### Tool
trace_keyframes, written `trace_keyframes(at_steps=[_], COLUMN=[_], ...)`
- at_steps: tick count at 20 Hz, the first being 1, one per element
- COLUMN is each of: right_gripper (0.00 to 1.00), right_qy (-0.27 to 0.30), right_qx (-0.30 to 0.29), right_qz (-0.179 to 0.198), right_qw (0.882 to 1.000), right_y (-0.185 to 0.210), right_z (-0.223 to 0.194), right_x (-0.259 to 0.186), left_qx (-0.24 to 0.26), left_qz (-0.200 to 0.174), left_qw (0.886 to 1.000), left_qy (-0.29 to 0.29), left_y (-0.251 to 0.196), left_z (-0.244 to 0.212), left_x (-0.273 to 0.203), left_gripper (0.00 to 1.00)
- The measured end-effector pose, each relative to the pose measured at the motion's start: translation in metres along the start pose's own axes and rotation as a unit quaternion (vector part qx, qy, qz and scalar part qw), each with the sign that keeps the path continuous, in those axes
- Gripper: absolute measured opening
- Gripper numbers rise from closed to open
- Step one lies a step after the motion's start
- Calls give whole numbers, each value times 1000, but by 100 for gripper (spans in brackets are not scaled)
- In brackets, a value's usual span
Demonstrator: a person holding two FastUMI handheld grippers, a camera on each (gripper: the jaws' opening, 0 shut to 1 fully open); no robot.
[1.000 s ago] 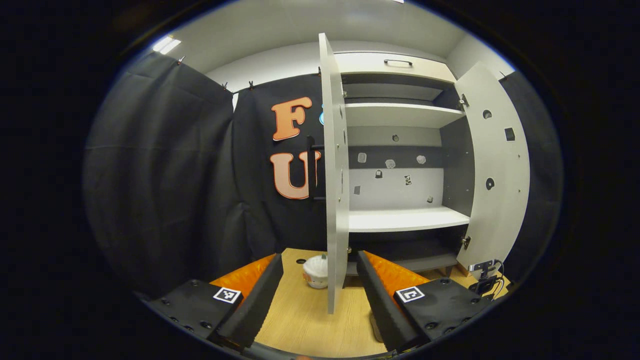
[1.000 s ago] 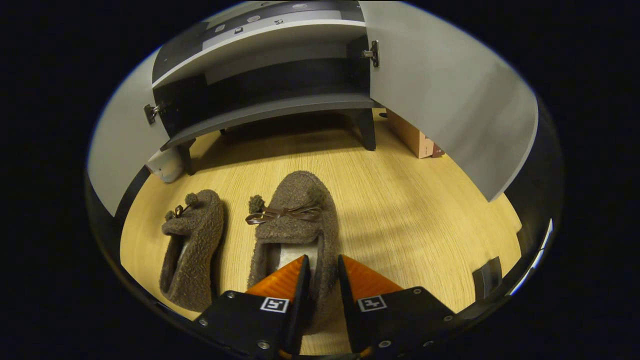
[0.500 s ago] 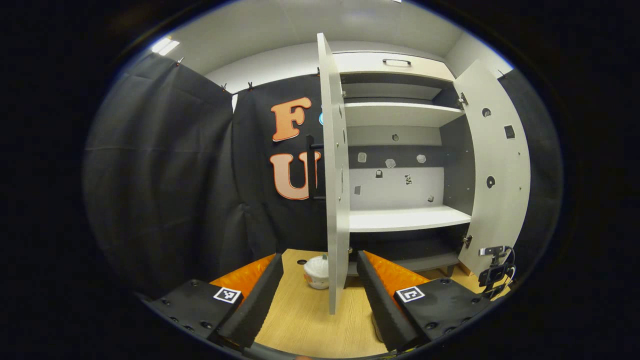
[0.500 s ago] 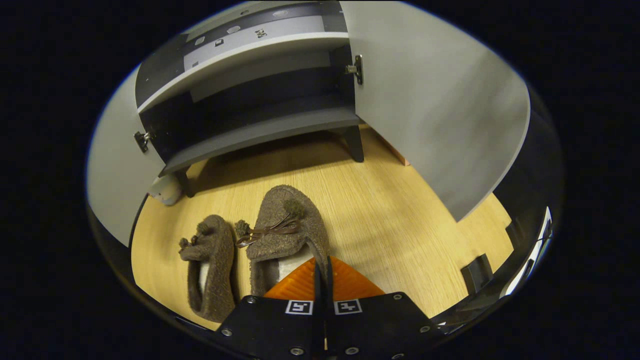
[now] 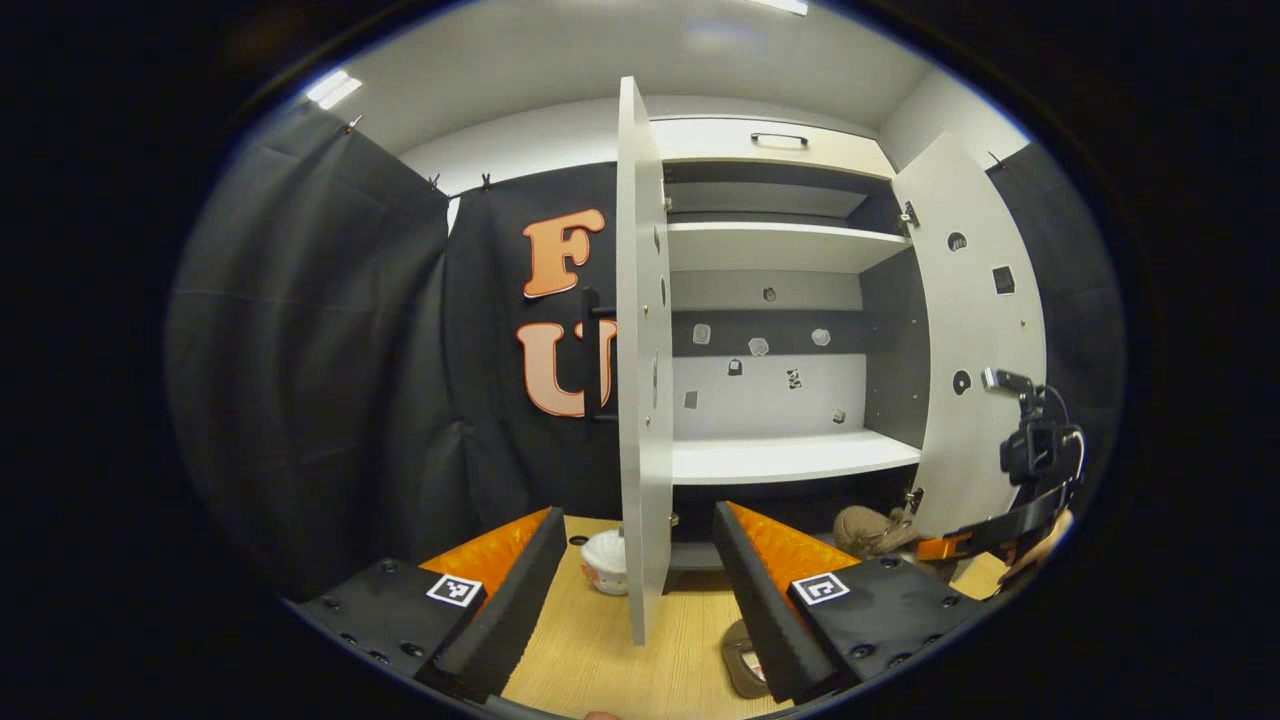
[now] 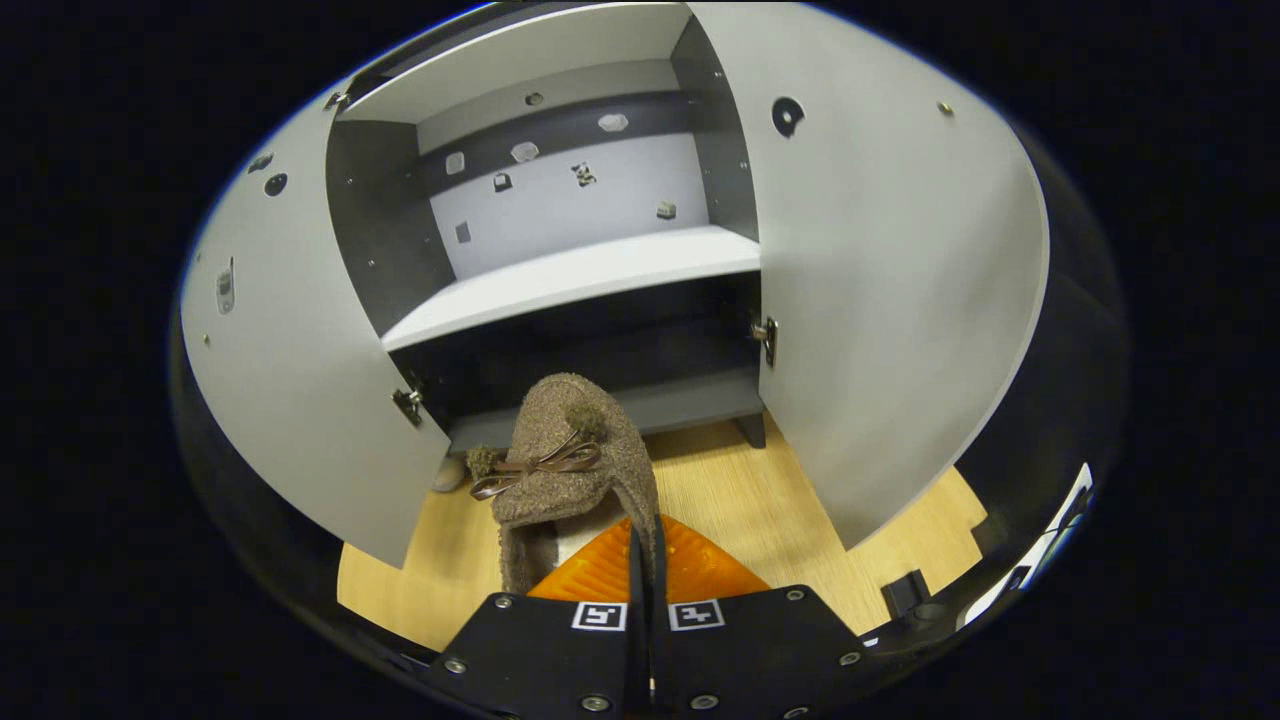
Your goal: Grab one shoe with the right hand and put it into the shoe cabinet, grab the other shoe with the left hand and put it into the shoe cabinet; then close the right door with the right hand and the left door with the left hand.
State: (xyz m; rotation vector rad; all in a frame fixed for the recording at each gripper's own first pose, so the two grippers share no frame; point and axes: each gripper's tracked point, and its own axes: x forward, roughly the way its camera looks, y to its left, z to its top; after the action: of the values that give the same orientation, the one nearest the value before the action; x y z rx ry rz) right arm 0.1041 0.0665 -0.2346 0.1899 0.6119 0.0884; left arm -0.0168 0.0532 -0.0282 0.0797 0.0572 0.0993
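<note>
In the right gripper view my right gripper is shut on the side rim of a fuzzy brown shoe with a bow. The shoe hangs off the floor, toe towards the shoe cabinet's dark bottom board. Both cabinet doors stand open, the left door and the right door. In the left gripper view my left gripper is open and holds nothing. The left door stands edge-on just ahead of it. The right gripper carries the shoe low by the right door. The other shoe lies on the floor, partly behind my right finger.
A white shelf crosses the cabinet above the bottom compartment. A small white bowl-like thing sits on the wooden floor left of the left door. A small black object lies on the floor at the right.
The right gripper shut on the shoe's rim, lifted it off the floor and carried it towards the cabinet's bottom opening. The other shoe stayed behind. The left gripper barely moved.
</note>
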Motion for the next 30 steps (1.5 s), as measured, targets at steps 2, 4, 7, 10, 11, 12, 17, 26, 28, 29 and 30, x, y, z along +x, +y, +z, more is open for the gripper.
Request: trace_keyframes(at_steps=[2,4,7,10,11,12,17,26,28,29,30], right_gripper=[1,1,1,0,1,1,1,1,1,3,3], right_qy=[-24,-49,-82,-109,-117,-120,-120,-54,-38,-34,-33], right_qx=[1,-3,-5,1,1,4,15,32,41,44,46], right_qz=[16,24,28,25,20,18,-7,-48,-54,-55,-52], right_qw=[1000,999,996,994,993,993,993,997,997,997,997], right_y=[14,25,39,43,43,47,50,30,23,20,22], right_z=[47,89,148,202,219,232,281,297,292,292,292], right_x=[-1,0,10,19,31,44,113,250,260,262,259], left_qx=[-1,-7,-12,-9,-9,-10,-13,-16,-17,-17,-18], left_qz=[-6,-12,-16,-11,-9,-6,9,47,52,55,57], left_qw=[1000,1000,1000,1000,1000,1000,1000,998,998,997,997], left_qy=[0,4,8,12,14,15,21,39,42,43,44], left_y=[-4,-8,-12,-9,-8,-6,7,32,35,37,38], left_z=[-3,-6,-10,-14,-16,-17,-24,-35,-35,-37,-38], left_x=[1,4,8,9,10,10,16,19,18,16,15], left_gripper=[94,94,94,94,94,97,97,97,94,97,97])
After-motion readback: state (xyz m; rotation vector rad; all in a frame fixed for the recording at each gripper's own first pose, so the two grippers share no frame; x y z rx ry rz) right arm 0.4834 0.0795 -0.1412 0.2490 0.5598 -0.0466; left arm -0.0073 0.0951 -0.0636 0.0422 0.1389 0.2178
